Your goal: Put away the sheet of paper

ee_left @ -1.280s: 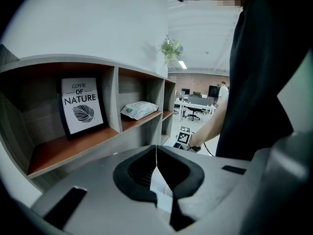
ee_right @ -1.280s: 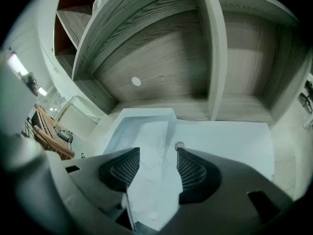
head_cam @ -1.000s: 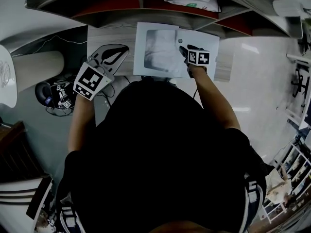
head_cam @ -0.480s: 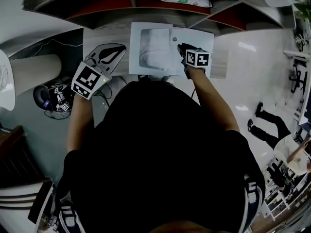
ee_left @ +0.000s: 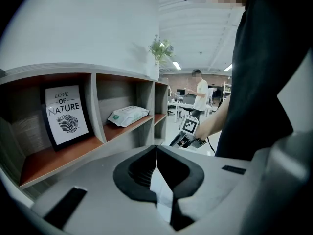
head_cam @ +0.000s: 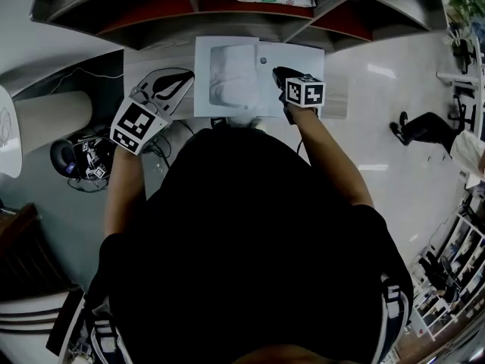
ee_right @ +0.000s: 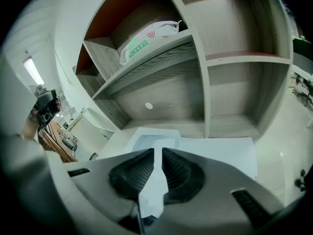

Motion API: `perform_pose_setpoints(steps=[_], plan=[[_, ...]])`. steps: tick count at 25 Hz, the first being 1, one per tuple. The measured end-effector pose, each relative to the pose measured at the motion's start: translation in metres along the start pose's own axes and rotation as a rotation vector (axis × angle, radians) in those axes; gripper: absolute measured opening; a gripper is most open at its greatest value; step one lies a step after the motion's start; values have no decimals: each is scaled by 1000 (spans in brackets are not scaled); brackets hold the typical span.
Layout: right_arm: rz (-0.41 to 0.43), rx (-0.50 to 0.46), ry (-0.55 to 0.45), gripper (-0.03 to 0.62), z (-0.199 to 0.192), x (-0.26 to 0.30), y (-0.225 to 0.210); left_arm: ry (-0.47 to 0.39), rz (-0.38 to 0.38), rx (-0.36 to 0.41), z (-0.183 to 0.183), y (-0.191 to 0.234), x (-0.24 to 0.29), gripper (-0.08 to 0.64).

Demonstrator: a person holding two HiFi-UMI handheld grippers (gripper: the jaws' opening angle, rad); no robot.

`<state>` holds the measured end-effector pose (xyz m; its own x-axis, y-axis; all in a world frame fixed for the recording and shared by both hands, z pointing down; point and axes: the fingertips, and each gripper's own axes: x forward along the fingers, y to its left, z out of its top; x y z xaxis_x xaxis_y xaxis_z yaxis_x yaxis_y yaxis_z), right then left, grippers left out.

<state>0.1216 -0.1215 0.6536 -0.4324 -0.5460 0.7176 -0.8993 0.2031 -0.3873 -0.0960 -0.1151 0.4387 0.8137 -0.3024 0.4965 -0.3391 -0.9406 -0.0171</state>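
Your left claw (head_cam: 189, 79) sits upper left of centre in the head view, jaws clenched tip to tip on nothing, just beside the left edge of a pale panel (head_cam: 226, 78) on the wood-grain top (head_cam: 155, 55); its own view shows a framed print (ee_left: 66, 114) in the leftmost shelf bay and a wipes pack (ee_left: 128, 115) one bay to the right; the sheet of paper (head_cam: 301, 58) lies upper centre, adjoining the panel's right side, below the shelf unit (head_cam: 151, 14); whether the two overlap, can't tell; your right claw (head_cam: 277, 74) is over the sheet's near part; its jaws have just been closing and now stand narrow, grasping the sheet, a pale strip of it running between the pads.
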Motion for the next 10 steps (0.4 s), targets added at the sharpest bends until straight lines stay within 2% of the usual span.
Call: perform_pose_setpoints(steps=[10], plan=[[50, -32, -38, 43, 15, -31, 15, 1, -14, 12, 12, -12, 16, 21]])
